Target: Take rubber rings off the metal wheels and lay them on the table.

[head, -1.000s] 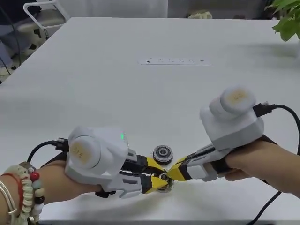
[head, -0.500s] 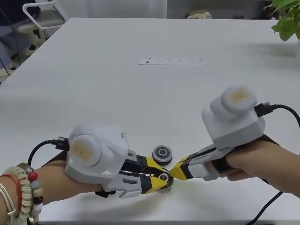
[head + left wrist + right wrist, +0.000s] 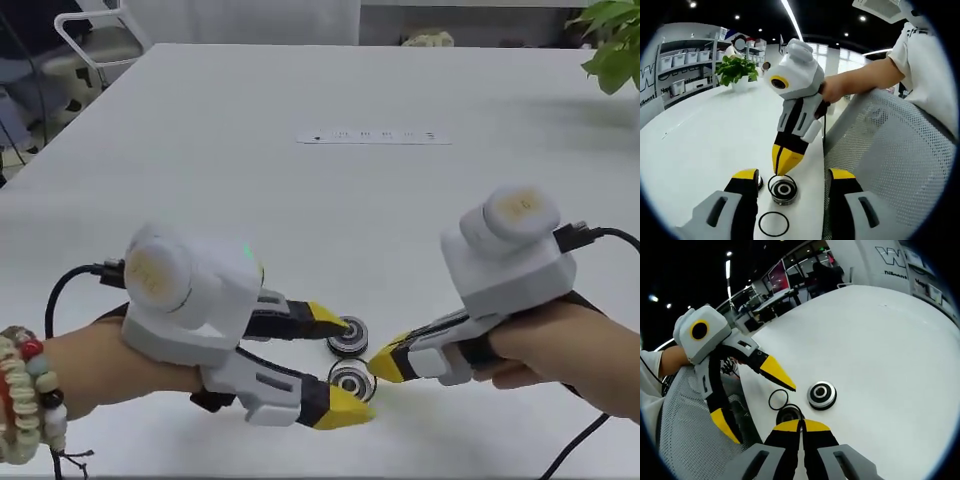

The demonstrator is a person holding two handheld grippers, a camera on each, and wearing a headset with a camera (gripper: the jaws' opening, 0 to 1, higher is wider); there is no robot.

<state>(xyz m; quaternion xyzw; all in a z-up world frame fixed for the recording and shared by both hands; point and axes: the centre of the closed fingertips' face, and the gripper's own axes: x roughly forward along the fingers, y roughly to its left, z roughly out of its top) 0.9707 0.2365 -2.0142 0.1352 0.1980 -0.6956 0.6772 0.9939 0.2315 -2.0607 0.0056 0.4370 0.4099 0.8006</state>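
At the left, the left tongs [image 3: 343,364] stand wide apart and hold nothing, their yellow tips on either side of two small metal wheels on the white surface [image 3: 300,200]. One thin black rubber ring [image 3: 759,224] already lies flat and free on the surface between those tips, just short of the near wheel [image 3: 352,380]. The far wheel [image 3: 348,335] sits just beside the upper tip, its dark band seemingly in place. At the right, the right tongs [image 3: 385,367] are pressed together, their point touching the near wheel's rim. Whether they pinch a bit of rubber there I cannot tell. The rings look light, soft and stretchy, so one caught at its edge should peel over the rim. The wheels look stiff, heavier and apt to slide, so I'd steady one by its sides.
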